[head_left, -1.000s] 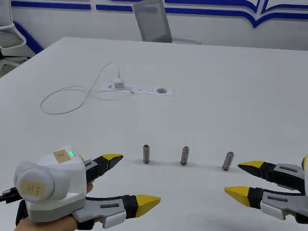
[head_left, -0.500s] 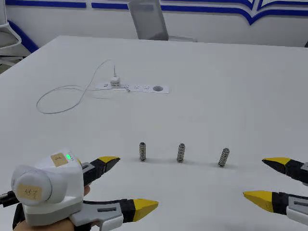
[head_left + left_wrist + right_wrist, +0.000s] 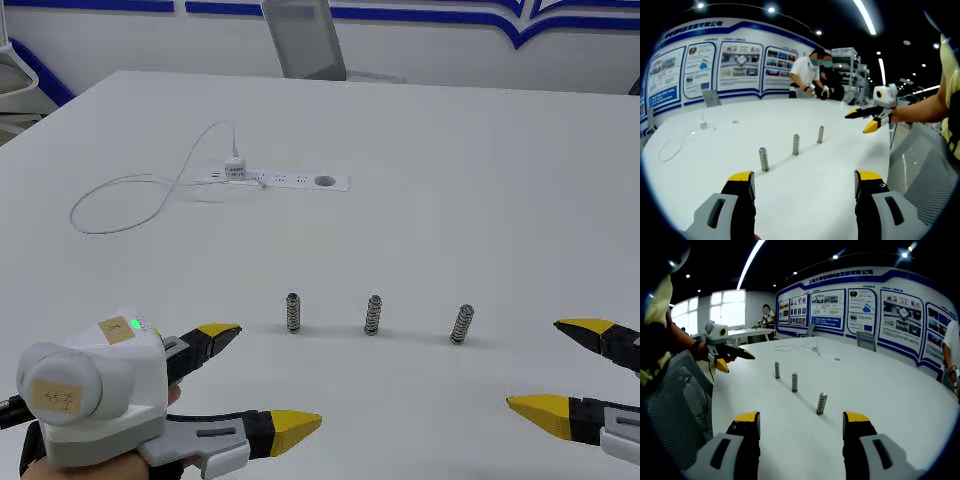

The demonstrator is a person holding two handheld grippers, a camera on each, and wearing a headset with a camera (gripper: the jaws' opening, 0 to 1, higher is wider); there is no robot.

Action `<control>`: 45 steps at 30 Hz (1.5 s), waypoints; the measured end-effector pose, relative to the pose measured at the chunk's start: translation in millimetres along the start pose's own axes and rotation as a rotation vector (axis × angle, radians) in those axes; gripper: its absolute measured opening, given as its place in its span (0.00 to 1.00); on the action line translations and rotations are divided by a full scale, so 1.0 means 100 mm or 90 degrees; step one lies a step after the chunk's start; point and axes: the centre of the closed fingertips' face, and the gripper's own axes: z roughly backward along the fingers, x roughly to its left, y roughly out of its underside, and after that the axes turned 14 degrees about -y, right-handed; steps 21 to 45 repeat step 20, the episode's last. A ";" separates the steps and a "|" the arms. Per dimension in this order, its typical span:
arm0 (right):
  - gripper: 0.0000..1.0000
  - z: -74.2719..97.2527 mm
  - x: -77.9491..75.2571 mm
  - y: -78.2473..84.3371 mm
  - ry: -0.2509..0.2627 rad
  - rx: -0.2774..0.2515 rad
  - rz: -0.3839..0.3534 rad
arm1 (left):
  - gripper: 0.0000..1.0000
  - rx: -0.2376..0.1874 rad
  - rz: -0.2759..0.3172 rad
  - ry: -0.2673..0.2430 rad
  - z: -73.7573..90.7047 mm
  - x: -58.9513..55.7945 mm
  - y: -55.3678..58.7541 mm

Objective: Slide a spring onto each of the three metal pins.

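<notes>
Beside the springs [image 3: 373,315] — left gripper [image 3: 275,374], right gripper [image 3: 536,363] — jaws wide, empty.

Pwr strip [image 3: 280,181] w/ white cable [image 3: 72,212] on table [image 3: 480,180]; chair [image 3: 303,40] behind.

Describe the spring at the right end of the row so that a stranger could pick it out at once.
On the white table, three springs stand in a row, nearer the person than the white power strip. Take the spring at the row's right end, closest to the right gripper. Unlike its two upright neighbours, it leans slightly.
</notes>
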 end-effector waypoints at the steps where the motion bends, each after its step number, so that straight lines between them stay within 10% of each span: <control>1: 0.68 -0.01 0.00 0.00 -0.001 -0.001 -0.001 | 0.83 0.000 0.000 -0.001 0.00 0.00 0.00; 45: 0.70 -0.08 0.04 -0.06 -0.011 -0.009 0.005 | 0.83 -0.003 -0.001 -0.001 -0.02 0.00 0.00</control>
